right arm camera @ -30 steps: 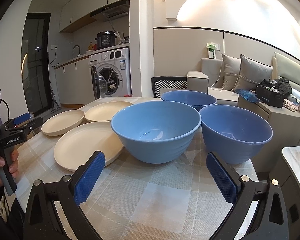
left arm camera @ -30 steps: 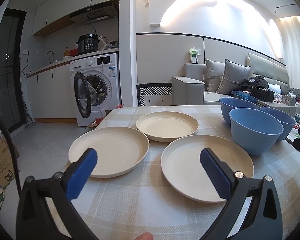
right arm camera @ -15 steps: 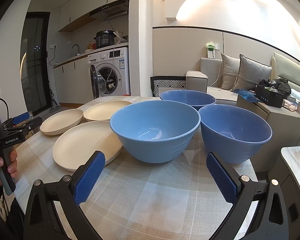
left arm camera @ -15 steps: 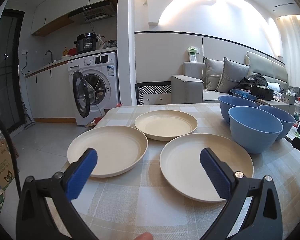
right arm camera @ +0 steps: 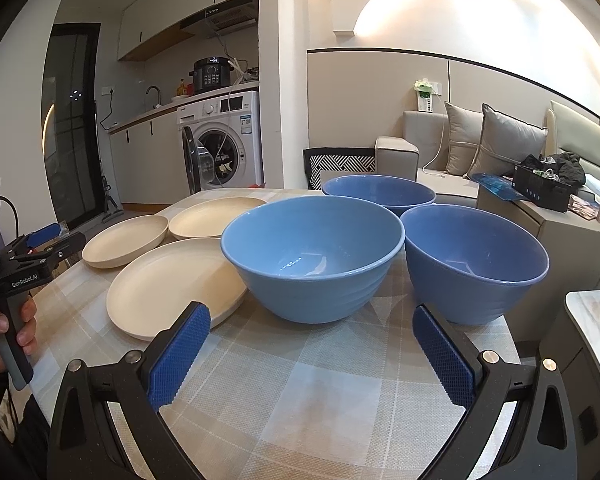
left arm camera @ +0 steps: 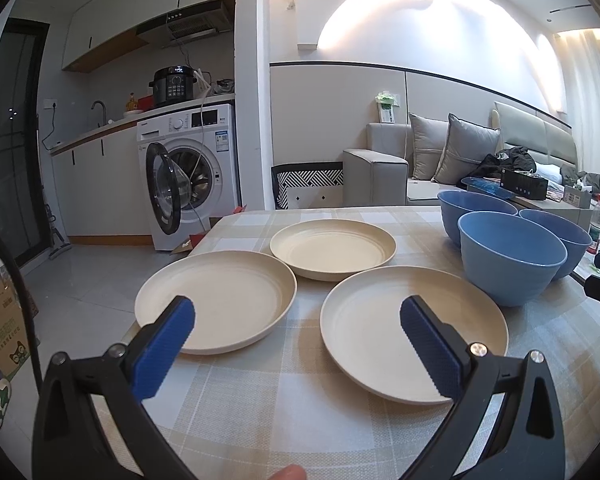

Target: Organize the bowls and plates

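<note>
Three plates, left wrist view: cream plates [left arm camera: 216,300] [left arm camera: 333,249] [left arm camera: 414,330] at 12 o'clock on checked tablecloth [left arm camera: 284,408]
Left gripper [left arm camera: 296,344]: spread wide, empty
Three bowls, right wrist view: blue bowls [right arm camera: 313,258] [right arm camera: 476,264] [right arm camera: 379,192] clustered at 12 o'clock
Right gripper [right arm camera: 310,352]: spread wide, empty

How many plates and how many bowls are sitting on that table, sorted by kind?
Cream plates: 3
Blue bowls: 3
Total: 6 dishes, all separate on the checked tablecloth, none stacked yet.
</note>
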